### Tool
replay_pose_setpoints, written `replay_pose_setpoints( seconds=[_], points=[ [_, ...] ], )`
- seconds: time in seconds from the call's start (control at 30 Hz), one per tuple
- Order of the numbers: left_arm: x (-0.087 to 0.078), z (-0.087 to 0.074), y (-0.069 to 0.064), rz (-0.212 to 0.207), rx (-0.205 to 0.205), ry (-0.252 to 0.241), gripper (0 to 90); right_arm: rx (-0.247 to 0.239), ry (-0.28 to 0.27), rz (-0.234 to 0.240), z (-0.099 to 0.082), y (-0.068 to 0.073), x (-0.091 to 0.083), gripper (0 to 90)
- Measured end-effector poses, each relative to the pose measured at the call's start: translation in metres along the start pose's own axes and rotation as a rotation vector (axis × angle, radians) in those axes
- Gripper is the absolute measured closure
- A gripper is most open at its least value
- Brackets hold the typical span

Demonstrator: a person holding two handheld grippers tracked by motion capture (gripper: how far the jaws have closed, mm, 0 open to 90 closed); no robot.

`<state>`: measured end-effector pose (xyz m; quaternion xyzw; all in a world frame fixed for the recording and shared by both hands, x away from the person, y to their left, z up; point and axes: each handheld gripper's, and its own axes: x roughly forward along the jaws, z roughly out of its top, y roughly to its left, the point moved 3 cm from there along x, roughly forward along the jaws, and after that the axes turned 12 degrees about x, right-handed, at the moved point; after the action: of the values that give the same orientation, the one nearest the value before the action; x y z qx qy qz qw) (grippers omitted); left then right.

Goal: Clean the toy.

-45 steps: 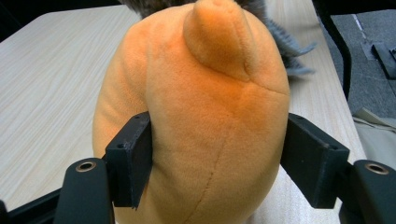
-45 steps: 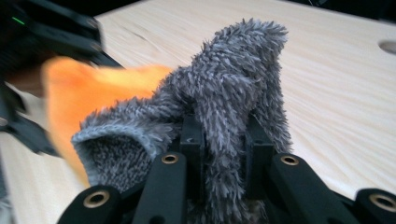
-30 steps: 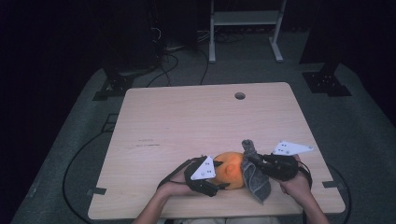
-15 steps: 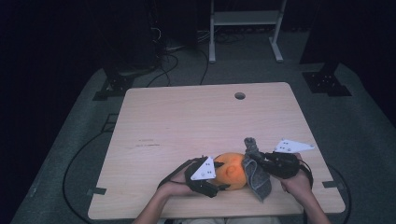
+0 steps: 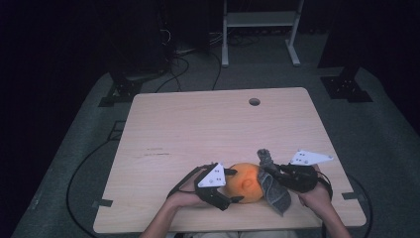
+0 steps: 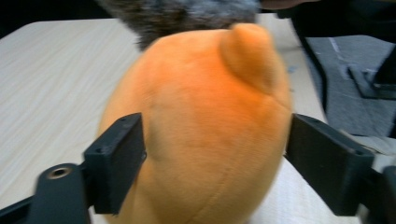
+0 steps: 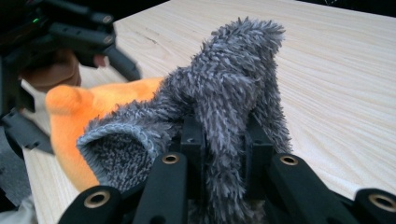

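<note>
Two soft, light items: orange plush toy (image 6: 201,130) between left tool (image 5: 229,186) jaws, just opening, pads barely touching; right tool (image 7: 219,140) clenched on fuzzy grey sock (image 7: 229,93). Grip sock cuff.

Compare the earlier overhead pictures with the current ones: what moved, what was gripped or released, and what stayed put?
The left tongs have just been opening; their pads now flank the orange plush toy, which sits between them. The right tongs stay clamped on the grey fuzzy sock. Both hands, toy and sock remain where they were on the table.
</note>
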<state>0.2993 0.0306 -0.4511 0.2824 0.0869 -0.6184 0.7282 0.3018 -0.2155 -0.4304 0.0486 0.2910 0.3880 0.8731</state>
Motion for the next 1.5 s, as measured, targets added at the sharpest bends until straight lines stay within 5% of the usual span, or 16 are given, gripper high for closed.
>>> replay_pose_setpoints(
  seconds=[0.1, 0.2, 0.4, 0.47, 0.57, 0.67, 0.7, 0.77, 0.97, 1.13, 1.33, 1.5],
  points=[
    [0.003, -0.001, -0.001, 0.008, 0.003, 0.01, 15.7, -0.017, 0.003, -0.002, -0.001, 0.002, 0.0, 74.1],
    [0.005, -0.001, -0.003, 0.014, 0.004, 0.013, 23.0, -0.004, 0.012, 0.003, -0.003, -0.004, -0.001, 74.1],
    [0.005, 0.0, -0.003, 0.014, 0.014, 0.026, 26.7, 0.018, 0.046, -0.08, -0.009, -0.019, -0.009, 74.3],
    [0.005, -0.001, -0.002, 0.013, 0.002, 0.014, 27.0, 0.012, 0.004, -0.023, -0.002, -0.009, -0.019, 74.3],
    [0.006, 0.0, -0.002, 0.01, 0.004, 0.011, 27.1, -0.062, -0.004, 0.07, 0.007, 0.016, -0.021, 74.2],
    [0.002, 0.002, 0.0, -0.002, -0.019, -0.015, 19.4, -0.131, 0.044, 0.05, 0.003, 0.027, -0.008, 73.9],
    [-0.001, 0.003, 0.003, -0.007, -0.062, -0.044, 16.6, -0.126, 0.046, 0.05, 0.001, 0.027, -0.005, 73.9],
    [-0.003, 0.001, 0.007, 0.014, -0.078, -0.035, 11.2, -0.107, 0.039, 0.056, 0.0, 0.022, -0.006, 73.9],
    [0.015, -0.006, 0.0, 0.046, 0.012, 0.098, 12.2, -0.083, 0.034, 0.059, -0.003, 0.014, -0.009, 73.8],
    [0.015, -0.007, 0.003, 0.061, -0.036, 0.061, 22.5, -0.05, 0.026, 0.026, -0.006, 0.0, -0.01, 73.6],
    [0.015, -0.007, 0.003, 0.066, -0.029, 0.056, 22.4, -0.01, 0.054, -0.072, -0.012, -0.018, -0.014, 73.6],
    [0.017, -0.01, 0.005, 0.072, -0.07, 0.026, 19.1, -0.058, -0.004, 0.044, 0.006, 0.009, -0.03, 73.7]
  ],
)
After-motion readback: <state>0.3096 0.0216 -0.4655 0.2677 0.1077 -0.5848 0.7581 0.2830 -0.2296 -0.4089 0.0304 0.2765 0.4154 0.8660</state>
